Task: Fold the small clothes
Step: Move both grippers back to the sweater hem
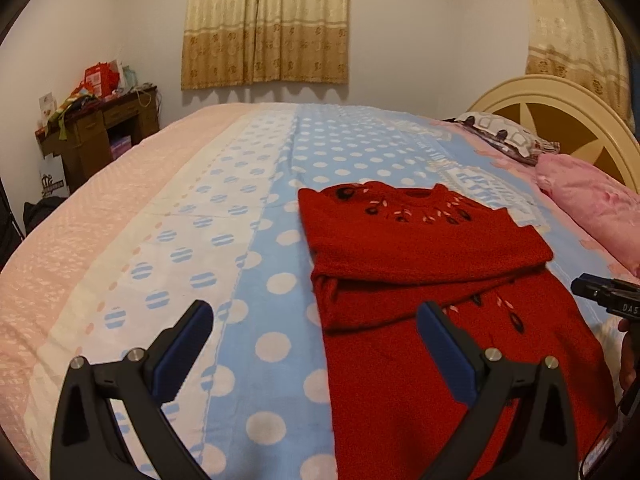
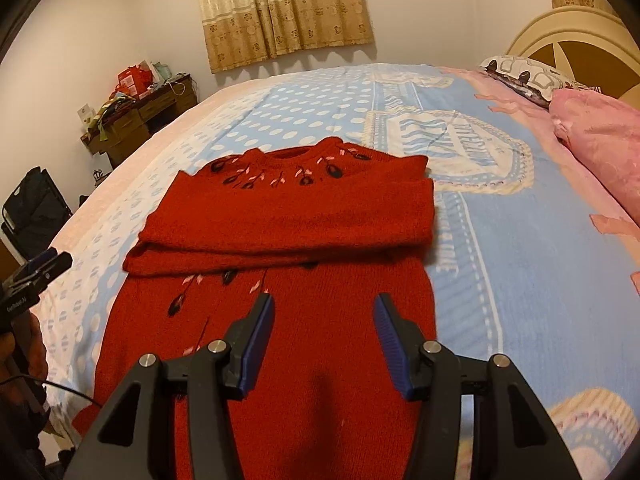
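A red knitted sweater (image 1: 420, 252) (image 2: 288, 216) with dark and pink embroidery lies flat on the bed, both sleeves folded across its chest. My left gripper (image 1: 316, 316) hovers open above the sweater's left edge, one finger over the spotted blanket, the other over the red knit, nothing between them. My right gripper (image 2: 324, 312) hangs open above the sweater's lower body with its jaws about half apart and empty. The other gripper's body shows at each view's edge (image 1: 608, 292) (image 2: 36, 276).
The bed is covered by a blue, white and pink spotted blanket (image 1: 280, 200) (image 2: 500, 240). Pink and patterned pillows (image 1: 588, 196) (image 2: 600, 132) lie by the cream headboard (image 1: 560, 108). A cluttered brown desk (image 1: 104, 128) stands at the far wall. A dark bag (image 2: 36, 208) sits left.
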A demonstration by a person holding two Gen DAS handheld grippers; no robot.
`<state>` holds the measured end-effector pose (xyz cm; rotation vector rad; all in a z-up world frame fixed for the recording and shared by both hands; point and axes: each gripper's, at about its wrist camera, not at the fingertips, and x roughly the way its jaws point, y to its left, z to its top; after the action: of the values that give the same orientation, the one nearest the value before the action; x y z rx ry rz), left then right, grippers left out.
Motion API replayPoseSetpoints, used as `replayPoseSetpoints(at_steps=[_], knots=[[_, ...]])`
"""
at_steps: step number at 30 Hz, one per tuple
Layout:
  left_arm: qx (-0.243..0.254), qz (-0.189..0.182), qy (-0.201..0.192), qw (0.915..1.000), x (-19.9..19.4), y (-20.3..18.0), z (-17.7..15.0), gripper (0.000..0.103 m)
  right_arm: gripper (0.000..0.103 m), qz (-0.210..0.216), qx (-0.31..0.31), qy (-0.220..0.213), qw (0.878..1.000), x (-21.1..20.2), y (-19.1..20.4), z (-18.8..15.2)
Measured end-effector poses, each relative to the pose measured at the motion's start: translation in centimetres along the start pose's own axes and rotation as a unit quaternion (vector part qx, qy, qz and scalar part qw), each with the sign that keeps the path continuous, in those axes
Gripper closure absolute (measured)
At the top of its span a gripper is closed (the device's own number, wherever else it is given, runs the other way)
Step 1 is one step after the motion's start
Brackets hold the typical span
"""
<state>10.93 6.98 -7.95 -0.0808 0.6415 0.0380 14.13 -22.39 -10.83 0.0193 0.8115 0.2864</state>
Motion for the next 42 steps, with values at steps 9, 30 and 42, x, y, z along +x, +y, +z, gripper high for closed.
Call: replayPoseSetpoints(at_steps=[9,30,42], knots=[[0.027,-0.002,-0.01,0.9996,-3.4,0.0,-2.2,0.0,0.05,0.003,-0.006,-0.002,1.0,-2.1,1.1,-2.6],[0.138,-0.027,0.095,0.9856,-7.8,-2.0,-11.5,0.0,0.05,-0.008,-0.036,0.016,0.999,-7.3,1.6,-9.5],[0.09,-0.052,0.164,0.9809,-4.9,-0.2,-14.2,0.004,0.05,-0.02,-0.025,0.028,0.999,-7.9,0.4,-11.6]])
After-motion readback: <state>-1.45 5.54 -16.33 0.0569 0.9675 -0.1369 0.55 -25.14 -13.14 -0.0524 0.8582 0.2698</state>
